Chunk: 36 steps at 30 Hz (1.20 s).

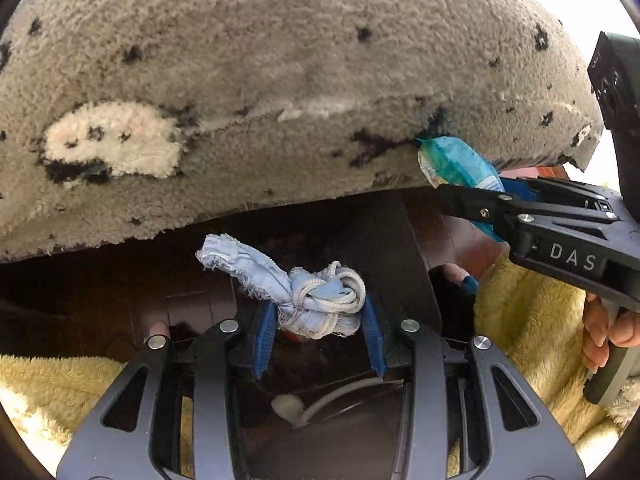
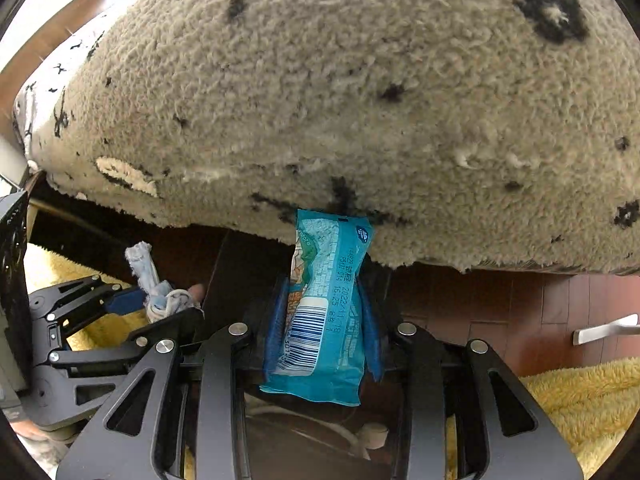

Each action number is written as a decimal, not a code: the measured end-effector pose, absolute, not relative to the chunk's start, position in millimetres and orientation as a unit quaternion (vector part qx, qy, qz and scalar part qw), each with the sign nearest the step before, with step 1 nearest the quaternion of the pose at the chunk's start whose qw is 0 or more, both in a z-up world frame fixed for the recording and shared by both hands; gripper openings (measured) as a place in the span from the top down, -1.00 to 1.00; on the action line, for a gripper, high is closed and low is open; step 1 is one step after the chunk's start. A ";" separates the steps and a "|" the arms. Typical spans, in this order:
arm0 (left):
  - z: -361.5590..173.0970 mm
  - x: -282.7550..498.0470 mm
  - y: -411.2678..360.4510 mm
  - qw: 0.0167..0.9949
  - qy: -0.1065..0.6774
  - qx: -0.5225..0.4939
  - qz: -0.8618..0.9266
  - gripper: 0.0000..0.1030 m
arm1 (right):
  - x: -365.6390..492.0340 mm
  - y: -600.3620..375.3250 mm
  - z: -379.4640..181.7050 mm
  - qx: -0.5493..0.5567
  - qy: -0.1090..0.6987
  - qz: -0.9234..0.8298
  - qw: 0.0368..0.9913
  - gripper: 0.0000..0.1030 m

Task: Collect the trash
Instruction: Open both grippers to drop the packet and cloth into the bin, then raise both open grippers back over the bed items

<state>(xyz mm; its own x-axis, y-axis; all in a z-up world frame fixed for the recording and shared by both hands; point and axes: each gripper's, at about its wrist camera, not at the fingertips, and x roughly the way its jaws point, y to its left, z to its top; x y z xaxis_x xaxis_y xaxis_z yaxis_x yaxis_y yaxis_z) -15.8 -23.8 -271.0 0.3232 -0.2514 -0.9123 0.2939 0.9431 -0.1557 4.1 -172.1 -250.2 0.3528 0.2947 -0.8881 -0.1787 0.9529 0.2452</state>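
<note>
While your left gripper (image 1: pixel 318 316) clamps its blue pads on a knotted scrap of pale blue frayed cloth (image 1: pixel 304 292), your right gripper (image 2: pixel 322 324) pinches a blue snack wrapper (image 2: pixel 326 300) between its own pads. Seen from the left wrist, the cloth's loose end sticks up and to the left, ending just short of the near edge of the shaggy grey rug (image 1: pixel 280 80), and a white cord is wound through the knot. From the right wrist, the wrapper stands lengthwise between the pads, barcode toward you, with its far end touching the rug's black-speckled near edge. Your right gripper sits to the right of the left one, both held close above the dark wood floor (image 2: pixel 500 304) near that edge. Fluffy yellow fabric (image 1: pixel 528 320) lies on both sides below the grippers. Your right hand (image 1: pixel 604 336) wraps the grey handle at the right of the left wrist view.
</note>
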 end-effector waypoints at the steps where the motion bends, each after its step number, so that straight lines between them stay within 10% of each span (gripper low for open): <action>1: -270.8 -16.4 -23.8 0.812 0.558 0.020 -0.169 0.28 | 3.7 -172.2 -250.9 0.053 0.550 0.145 0.821 0.32; 15: -286.6 -17.7 -26.9 0.807 0.568 0.029 -0.162 0.20 | 10.7 -161.7 -254.7 0.059 0.553 0.150 0.817 0.18; 26: -283.8 -22.4 -15.6 0.811 0.564 0.034 -0.150 -0.35 | 14.2 -182.8 -247.6 0.071 0.543 0.126 0.827 -0.48; 36: -279.4 -20.2 -13.2 0.811 0.565 0.036 -0.144 -0.67 | 12.3 -202.4 -242.4 0.079 0.540 0.102 0.832 -0.68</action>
